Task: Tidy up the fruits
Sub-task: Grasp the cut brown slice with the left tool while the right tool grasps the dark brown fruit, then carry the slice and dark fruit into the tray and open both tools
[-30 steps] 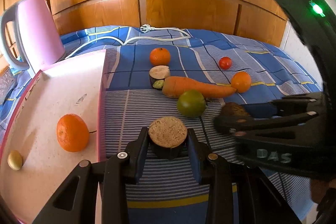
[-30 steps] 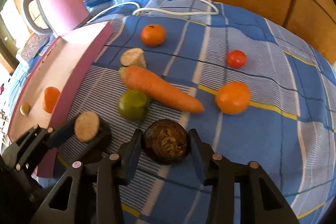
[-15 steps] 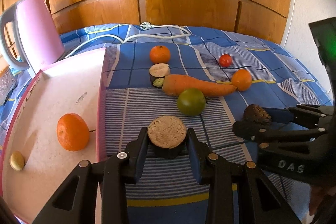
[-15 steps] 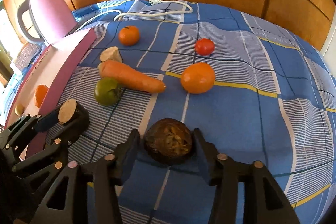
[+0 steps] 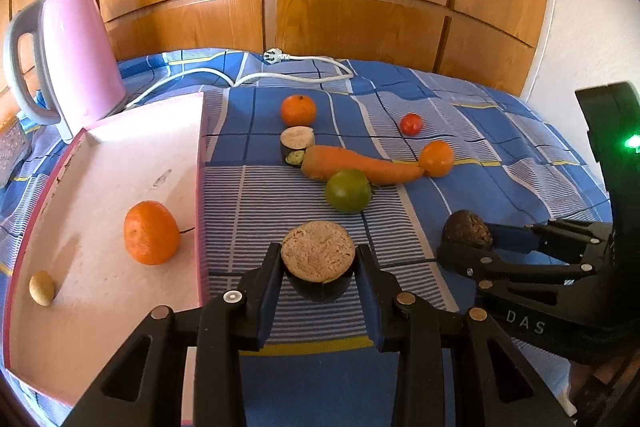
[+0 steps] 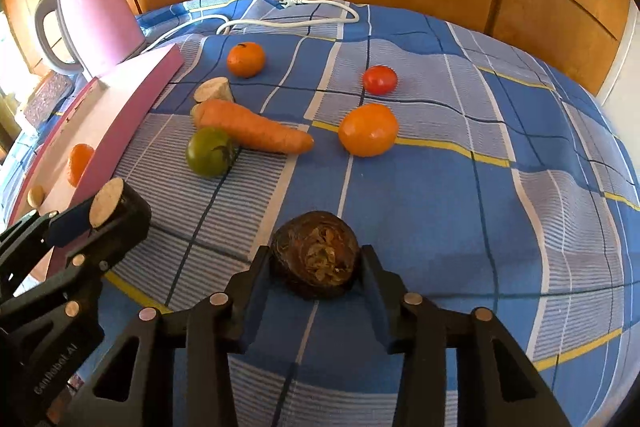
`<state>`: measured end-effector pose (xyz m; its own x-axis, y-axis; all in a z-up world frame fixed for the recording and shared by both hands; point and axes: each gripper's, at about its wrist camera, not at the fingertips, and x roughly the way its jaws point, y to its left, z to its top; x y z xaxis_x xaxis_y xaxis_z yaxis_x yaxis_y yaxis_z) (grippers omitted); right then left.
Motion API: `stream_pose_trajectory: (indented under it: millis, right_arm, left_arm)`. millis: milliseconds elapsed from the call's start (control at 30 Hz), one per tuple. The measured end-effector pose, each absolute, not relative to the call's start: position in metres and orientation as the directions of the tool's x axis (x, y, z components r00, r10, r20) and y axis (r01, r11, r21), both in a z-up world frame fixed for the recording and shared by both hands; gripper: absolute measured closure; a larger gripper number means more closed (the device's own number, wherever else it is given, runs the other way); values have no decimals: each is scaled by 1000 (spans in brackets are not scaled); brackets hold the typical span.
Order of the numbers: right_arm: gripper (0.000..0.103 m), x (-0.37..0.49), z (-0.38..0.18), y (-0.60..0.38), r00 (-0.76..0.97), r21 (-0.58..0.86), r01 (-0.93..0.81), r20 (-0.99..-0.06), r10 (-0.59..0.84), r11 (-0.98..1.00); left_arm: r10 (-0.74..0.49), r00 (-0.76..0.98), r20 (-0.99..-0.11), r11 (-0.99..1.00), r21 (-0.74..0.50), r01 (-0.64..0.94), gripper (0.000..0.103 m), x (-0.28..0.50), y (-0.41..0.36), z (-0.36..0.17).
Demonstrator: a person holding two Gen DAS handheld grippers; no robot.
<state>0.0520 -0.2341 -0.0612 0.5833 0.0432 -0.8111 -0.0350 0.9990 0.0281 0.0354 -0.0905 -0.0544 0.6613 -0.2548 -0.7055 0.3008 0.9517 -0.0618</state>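
Two pairs of tongs, each loaded. Left tongs [image 5: 319, 269] are clamped on a dark-skinned cut piece [image 5: 318, 258], pale cut face up, held just right of the pink tray [image 5: 120, 311]. Right tongs [image 6: 316, 269] are clamped on a dark brown round item [image 6: 315, 259], identity unclear, held above the blue checked bedspread [image 6: 500, 227].

Tray holds one orange [image 5: 151, 231] and a small yellowish item [image 5: 41, 287] near its corner.

Further out, loose on the bedspread: green tomato [image 5: 347, 190], touching the carrot [image 5: 356, 166]; a second cut piece [image 5: 297, 143] at the carrot's thick end; an orange [image 5: 436, 157] at its tip; a red tomato [image 5: 411, 124] and another orange [image 5: 298, 110] beyond. Pink kettle [image 5: 76, 55] and white cord [image 5: 280, 71] at the back.

Judgement: sorting underway, both held pieces in transit. Next move calls for deciding each piece's destination; if the tray, the left tongs must swing left over the rim and lower before parting.
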Motion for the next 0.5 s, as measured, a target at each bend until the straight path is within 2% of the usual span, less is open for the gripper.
stream_pose_trajectory:
  millis: [500]
  right_arm:
    - [60, 30, -54, -226, 606, 103, -49, -788, 111, 993]
  left_arm:
    - [-264, 675, -689, 955, -87, 284, 67, 24, -79, -42]
